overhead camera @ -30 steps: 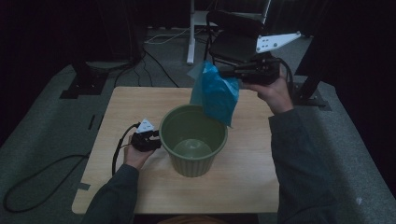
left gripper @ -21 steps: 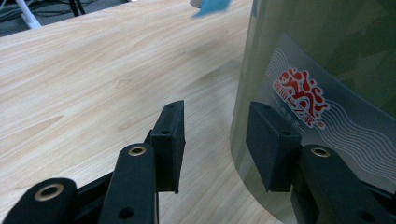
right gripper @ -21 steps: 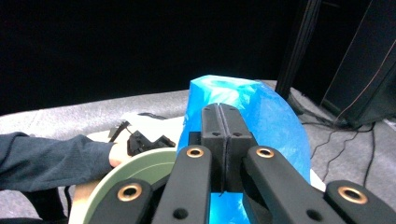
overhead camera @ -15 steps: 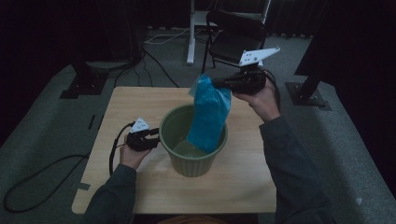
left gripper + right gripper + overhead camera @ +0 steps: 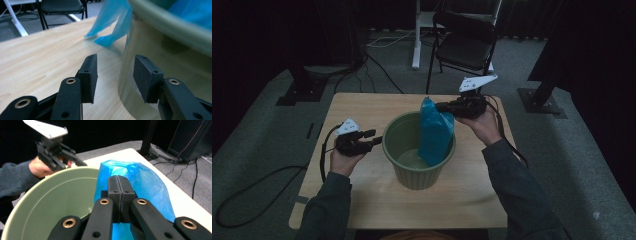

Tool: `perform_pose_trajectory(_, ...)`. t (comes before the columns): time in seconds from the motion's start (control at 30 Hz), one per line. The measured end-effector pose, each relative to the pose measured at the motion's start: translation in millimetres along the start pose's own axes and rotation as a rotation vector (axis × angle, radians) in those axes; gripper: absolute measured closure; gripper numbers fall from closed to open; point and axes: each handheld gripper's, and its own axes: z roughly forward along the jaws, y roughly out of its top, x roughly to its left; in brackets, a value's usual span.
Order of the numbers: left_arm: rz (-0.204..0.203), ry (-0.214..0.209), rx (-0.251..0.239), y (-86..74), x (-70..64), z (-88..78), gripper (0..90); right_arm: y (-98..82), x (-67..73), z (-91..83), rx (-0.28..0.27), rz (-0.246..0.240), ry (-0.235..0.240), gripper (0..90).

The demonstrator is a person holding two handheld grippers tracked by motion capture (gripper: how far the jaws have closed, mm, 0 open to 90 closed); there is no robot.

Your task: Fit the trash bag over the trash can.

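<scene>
Pale wooden table (image 5: 362, 200), dark room. Item: ribbed green plastic bin (image 5: 417, 172), centre. Left gripper (image 5: 371, 140), jaws apart and just been opening, stands beside its wall, nothing between them. Right gripper (image 5: 442, 106), jaws clamped on thin blue plastic bag (image 5: 434, 134), lowered partway inside. Lining unfinished; spreading over rim remains. Beyond: black chair (image 5: 464, 45).

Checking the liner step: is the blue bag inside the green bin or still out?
Partly in: the blue bag hangs into the green bin, top held by the right tongs.

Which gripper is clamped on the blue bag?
The right gripper: its jaws pinch the blue plastic bag over the green bin. The left gripper stands open beside the bin, holding nothing.
</scene>
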Motion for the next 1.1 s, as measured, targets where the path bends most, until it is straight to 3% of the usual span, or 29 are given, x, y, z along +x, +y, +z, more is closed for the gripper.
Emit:
perform_pose_trajectory(0.07, 0.021, 0.004, -0.008, 10.1, 0.5, -5.5, 54.3, -1.1, 1.8, 4.1, 0.004, -0.002, 0.002, 90.0)
perform_pose_trajectory(0.2, 0.023, -0.010, -0.033, 25.9, 2.3, -11.8, 54.4, 0.6, 3.6, 9.0, -0.002, -0.004, 0.013, 90.0)
perform_pose_trajectory(0.23, 0.015, -0.036, -0.044, 35.3, 2.9, -13.1, 54.4, 1.0, 3.4, 10.0, -0.003, -0.001, 0.012, 90.0)
perform_pose_trajectory(0.33, 0.017, -0.062, -0.048, 46.5, -0.1, -10.6, 54.4, 1.1, 2.4, 11.9, -0.023, 0.011, 0.004, 90.0)
perform_pose_trajectory(0.43, 0.026, -0.102, -0.049, 57.5, -8.1, -2.5, 54.4, 0.2, 3.8, 14.2, -0.027, 0.016, 0.013, 90.0)
perform_pose_trajectory(0.53, 0.061, -0.135, -0.029, 69.3, -20.5, 10.7, 54.3, -0.7, 5.9, 18.2, -0.022, 0.014, 0.017, 90.0)
perform_pose_trajectory(0.9, 0.148, -0.203, 0.030, 102.9, -55.5, 42.3, 54.6, -3.7, 15.2, 25.5, -0.052, 0.004, 0.039, 90.0)
perform_pose_trajectory(1.03, 0.210, -0.186, 0.066, 104.0, -67.2, 49.1, 78.3, -6.4, 22.6, 25.4, -0.040, -0.014, 0.036, 89.6)
perform_pose_trajectory(1.1, 0.218, -0.192, 0.078, 101.6, -67.8, 49.2, 82.0, -7.3, 24.2, 24.8, -0.027, -0.021, 0.031, 87.8)
